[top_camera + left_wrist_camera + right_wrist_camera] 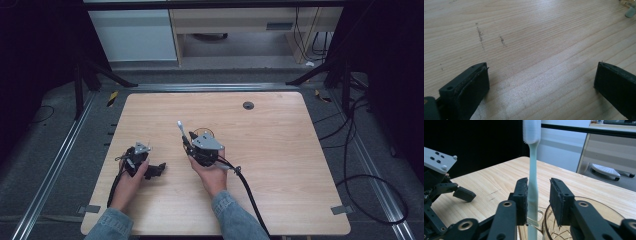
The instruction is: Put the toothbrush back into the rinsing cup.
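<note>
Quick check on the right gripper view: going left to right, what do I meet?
Left gripper with its grey plate → toothbrush upright, against the right gripper's left jaw, a gap before the other → glass cup.

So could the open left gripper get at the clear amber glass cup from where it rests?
Probably yes: the left gripper is open, but the right gripper and toothbrush crowd the cup.

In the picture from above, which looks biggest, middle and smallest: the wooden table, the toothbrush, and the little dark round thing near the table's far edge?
Largest to smallest, as seen from above:
1. wooden table
2. toothbrush, a thin pale stick beside the right gripper
3. dark round thing, a small disc set in the tabletop
The last two are both small; the toothbrush looks longer.
</note>
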`<state>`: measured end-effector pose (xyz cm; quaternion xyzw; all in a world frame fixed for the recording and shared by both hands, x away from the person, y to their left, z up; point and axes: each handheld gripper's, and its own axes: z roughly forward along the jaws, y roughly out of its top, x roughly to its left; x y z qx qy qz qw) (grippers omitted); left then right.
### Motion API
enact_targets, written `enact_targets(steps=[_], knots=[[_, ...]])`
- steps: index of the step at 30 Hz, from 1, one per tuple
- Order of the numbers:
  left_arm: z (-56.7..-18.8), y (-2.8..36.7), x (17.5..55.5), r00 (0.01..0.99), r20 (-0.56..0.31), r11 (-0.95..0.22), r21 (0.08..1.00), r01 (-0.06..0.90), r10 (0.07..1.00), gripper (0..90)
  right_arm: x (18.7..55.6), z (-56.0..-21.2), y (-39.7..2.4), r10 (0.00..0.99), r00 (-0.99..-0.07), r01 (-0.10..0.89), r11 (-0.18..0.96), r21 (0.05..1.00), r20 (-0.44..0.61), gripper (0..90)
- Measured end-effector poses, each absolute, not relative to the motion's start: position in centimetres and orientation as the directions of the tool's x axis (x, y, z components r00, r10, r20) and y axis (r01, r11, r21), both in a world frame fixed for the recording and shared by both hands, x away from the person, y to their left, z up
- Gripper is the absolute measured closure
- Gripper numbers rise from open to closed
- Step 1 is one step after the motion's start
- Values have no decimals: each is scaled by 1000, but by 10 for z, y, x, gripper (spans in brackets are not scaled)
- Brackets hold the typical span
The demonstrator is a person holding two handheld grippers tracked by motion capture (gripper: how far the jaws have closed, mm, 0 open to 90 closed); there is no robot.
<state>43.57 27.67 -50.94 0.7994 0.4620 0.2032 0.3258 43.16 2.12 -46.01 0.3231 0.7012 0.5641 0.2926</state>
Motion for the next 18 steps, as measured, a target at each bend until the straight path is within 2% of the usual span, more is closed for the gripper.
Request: enact_targets(steps=[7, 18], knots=[[-510, 276, 436, 488, 21, -357, 710, 607, 872, 0, 427, -452, 19, 784, -619, 126, 157, 979, -46, 584], [-509, 277, 436, 491, 24, -361, 709, 606, 871, 0, 422, -440, 10, 791, -610, 164, 187, 969, -49, 404]])
